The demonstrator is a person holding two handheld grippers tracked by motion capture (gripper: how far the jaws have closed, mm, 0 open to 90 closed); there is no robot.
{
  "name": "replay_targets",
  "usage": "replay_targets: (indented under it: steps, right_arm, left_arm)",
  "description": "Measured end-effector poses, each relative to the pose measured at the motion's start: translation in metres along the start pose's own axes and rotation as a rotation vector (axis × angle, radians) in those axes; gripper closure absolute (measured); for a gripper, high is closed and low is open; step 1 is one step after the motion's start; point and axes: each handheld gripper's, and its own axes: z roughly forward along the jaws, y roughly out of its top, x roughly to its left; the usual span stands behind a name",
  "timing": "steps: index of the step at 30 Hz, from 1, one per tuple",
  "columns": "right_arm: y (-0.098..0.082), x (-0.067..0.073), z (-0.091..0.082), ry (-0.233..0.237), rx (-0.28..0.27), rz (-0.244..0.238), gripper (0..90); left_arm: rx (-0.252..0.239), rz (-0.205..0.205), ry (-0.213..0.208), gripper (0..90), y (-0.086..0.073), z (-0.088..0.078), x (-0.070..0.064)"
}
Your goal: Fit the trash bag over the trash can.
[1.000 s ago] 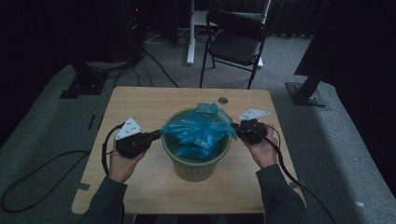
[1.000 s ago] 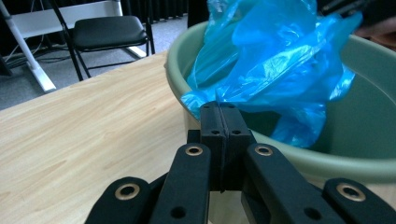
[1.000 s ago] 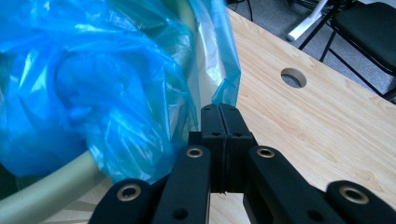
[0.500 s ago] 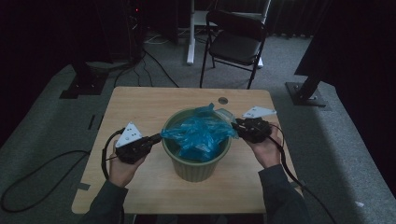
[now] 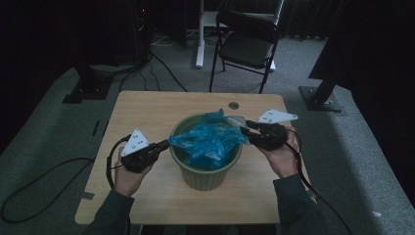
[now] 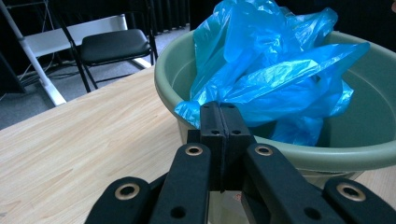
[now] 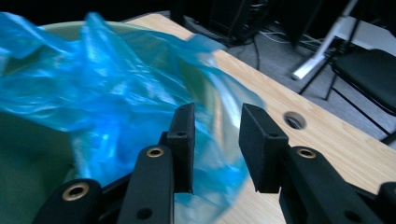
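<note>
The blue bag [image 5: 208, 144] sits bunched in the green bin [image 5: 205, 176] mid-table, the left gripper [image 6: 219, 122] clamped on the bag's edge at the bin's near rim, while the right gripper [image 7: 215, 142] has just been opening, its jaws apart and nothing pinched.

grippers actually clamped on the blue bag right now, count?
1: the left gripper is shut on the blue bag at the bin's near rim. The right gripper has just been opening, pads off.
</note>
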Motion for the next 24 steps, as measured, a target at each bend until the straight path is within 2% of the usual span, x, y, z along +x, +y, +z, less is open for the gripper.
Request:
replay_targets:
  steps: [6, 9, 11, 13, 18, 22, 24]
  right_arm:
    - [0.008, 0.020, 0.019, 0.078, 0.030, -0.053, 61.3]
    - [0.011, 0.028, 0.025, 0.121, 0.026, -0.060, 59.6]
    - [0.011, 0.030, 0.026, 0.125, 0.026, -0.062, 58.9]
    - [0.014, 0.035, 0.030, 0.165, 0.028, -0.061, 52.1]
    - [0.022, 0.044, 0.035, 0.189, 0.030, -0.076, 45.3]
    - [0.028, 0.050, 0.044, 0.194, 0.061, -0.089, 47.7]
    - [0.028, 0.052, 0.049, 0.187, 0.078, -0.092, 58.4]
  left_arm:
    - [-0.001, 0.003, -0.001, 90.0, 0.001, 0.000, -0.001]
    - [-0.006, 0.001, -0.004, 90.0, 0.001, -0.001, 0.000]
    - [-0.007, 0.001, -0.003, 90.0, 0.001, -0.001, 0.000]
    - [-0.013, -0.001, -0.004, 90.0, 0.001, -0.001, 0.000]
    - [-0.025, -0.005, -0.011, 90.0, 0.002, -0.002, -0.002]
    - [-0.034, -0.002, -0.016, 90.0, 0.003, -0.002, -0.004]
    - [-0.038, -0.003, -0.021, 90.0, 0.003, -0.003, -0.004]
